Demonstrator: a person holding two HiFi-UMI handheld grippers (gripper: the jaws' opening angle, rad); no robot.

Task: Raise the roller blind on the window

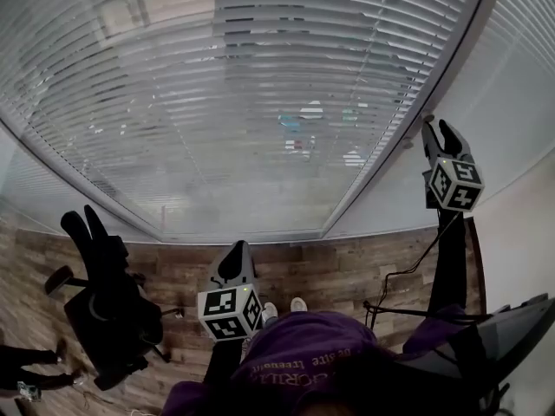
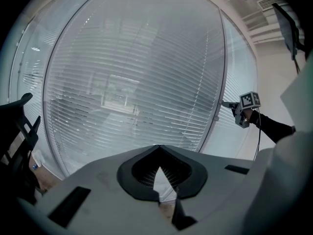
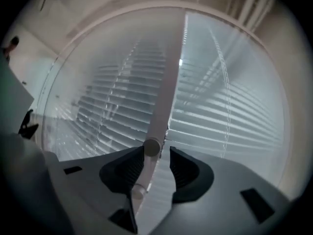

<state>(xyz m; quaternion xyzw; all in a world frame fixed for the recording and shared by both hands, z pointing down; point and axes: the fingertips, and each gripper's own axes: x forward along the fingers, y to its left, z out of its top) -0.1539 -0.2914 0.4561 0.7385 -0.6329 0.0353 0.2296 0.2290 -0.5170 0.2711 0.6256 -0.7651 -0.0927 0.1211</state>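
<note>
A slatted blind (image 1: 260,102) covers the big window and hangs fully down; it also fills the left gripper view (image 2: 132,82) and the right gripper view (image 3: 234,116). My right gripper (image 1: 440,131) is raised at the window's right frame post (image 1: 381,167), pointing level. Its jaws stand apart around the round end of a pale rod (image 3: 152,147) that hangs in front of the slats. The rod lies against the left pad, with a gap to the right pad. My left gripper (image 1: 234,258) hangs low in the middle, shut and empty. My right gripper (image 2: 226,103) shows in its view too.
A black office chair (image 1: 108,306) stands on the wood floor (image 1: 338,271) at the lower left. A dark stand with a cable (image 1: 451,267) rises under my right arm. Someone's legs (image 1: 30,358) show at the bottom left corner.
</note>
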